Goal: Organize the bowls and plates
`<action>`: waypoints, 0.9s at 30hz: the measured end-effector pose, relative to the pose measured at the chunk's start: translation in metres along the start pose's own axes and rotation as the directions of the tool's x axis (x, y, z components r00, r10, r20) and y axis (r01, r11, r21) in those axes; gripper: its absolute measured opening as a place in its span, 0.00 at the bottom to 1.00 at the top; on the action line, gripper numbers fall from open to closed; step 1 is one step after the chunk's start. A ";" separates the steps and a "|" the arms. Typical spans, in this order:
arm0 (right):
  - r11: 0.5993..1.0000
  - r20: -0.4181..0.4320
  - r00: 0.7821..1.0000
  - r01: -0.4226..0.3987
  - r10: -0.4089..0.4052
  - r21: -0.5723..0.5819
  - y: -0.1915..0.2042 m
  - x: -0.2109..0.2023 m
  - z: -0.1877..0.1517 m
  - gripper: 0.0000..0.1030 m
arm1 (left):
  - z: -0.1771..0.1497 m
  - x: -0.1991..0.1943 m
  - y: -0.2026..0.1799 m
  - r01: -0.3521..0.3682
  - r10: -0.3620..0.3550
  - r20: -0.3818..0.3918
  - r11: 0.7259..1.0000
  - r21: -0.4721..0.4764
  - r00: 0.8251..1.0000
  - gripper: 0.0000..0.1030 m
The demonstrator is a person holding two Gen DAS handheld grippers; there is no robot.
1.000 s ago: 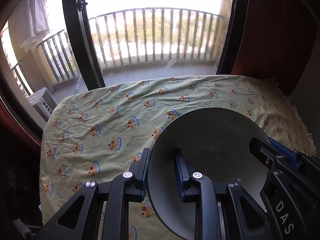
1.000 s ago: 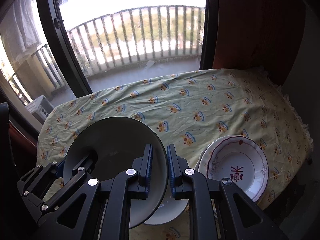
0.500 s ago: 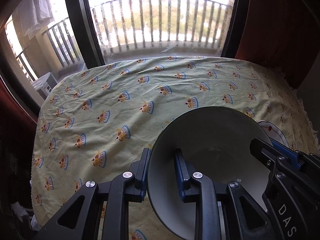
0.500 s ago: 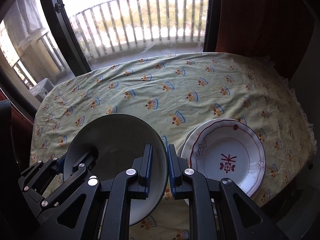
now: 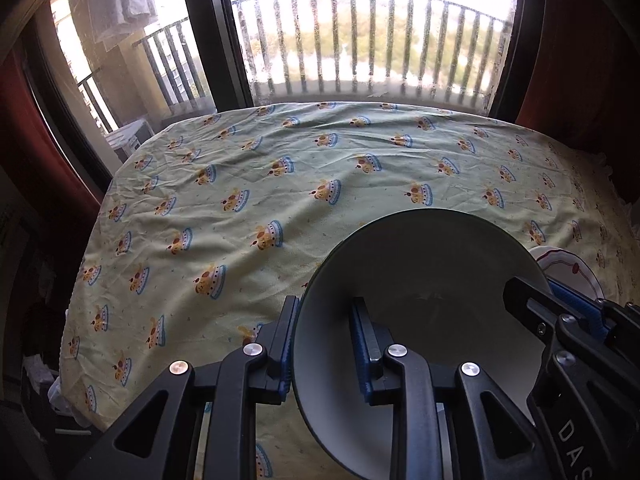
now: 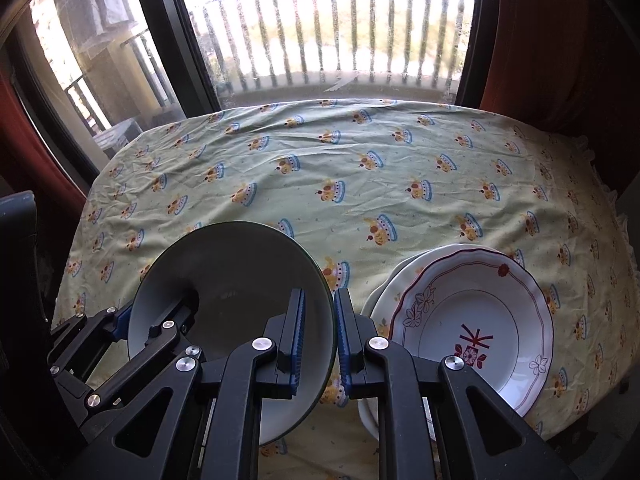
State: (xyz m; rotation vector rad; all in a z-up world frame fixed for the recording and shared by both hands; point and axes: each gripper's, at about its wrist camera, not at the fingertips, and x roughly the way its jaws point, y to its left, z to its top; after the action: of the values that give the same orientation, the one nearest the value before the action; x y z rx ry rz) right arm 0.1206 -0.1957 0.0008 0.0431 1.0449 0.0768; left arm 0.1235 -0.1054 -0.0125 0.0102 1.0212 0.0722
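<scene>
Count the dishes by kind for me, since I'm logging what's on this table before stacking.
Grey-green bowl, held at its rim by both claws: 1
Patterned white plate with red trim: 1
Plain white dish under the patterned plate, only its edge showing: at least 1
Total: 3 visible dishes; more could be hidden in that stack.

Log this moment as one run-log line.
left gripper: shut on grey bowl rim | right gripper: shut on opposite rim | bowl: over tablecloth | patterned plate: on the bowl's right
</scene>
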 end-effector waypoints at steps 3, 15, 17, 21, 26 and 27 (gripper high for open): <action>0.999 -0.009 1.000 -0.014 0.014 -0.050 0.004 0.007 0.004 0.18 | -0.003 0.005 0.002 -0.031 0.031 -0.015 0.999 -0.034 0.999 0.23; 0.993 -0.042 0.998 -0.046 0.042 -0.111 -0.002 0.030 0.004 0.18 | -0.009 0.023 -0.007 -0.072 0.067 -0.064 0.994 -0.077 0.996 0.23; 0.993 -0.042 0.998 -0.054 0.050 -0.102 -0.006 0.031 0.005 0.18 | -0.007 0.023 -0.008 -0.082 0.078 -0.056 0.994 -0.078 0.995 0.23; 0.994 -0.045 0.996 -0.077 0.073 -0.077 -0.010 0.037 0.007 0.18 | -0.003 0.029 -0.007 -0.097 0.091 -0.071 0.993 -0.074 0.993 0.23; 0.994 -0.062 0.994 -0.098 0.094 -0.054 -0.009 0.044 0.008 0.25 | -0.005 0.032 -0.004 -0.059 0.050 -0.123 0.996 -0.071 0.991 0.34; 0.993 -0.071 0.992 -0.105 0.102 -0.049 -0.010 0.046 0.008 0.26 | -0.006 0.033 -0.004 -0.041 0.030 -0.136 0.996 -0.079 0.990 0.38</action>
State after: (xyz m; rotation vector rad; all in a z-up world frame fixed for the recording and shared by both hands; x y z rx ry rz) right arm 0.1509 -0.2018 -0.0359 0.0475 1.1080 0.2010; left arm 0.1355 -0.1073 -0.0442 -0.0514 1.1524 0.1481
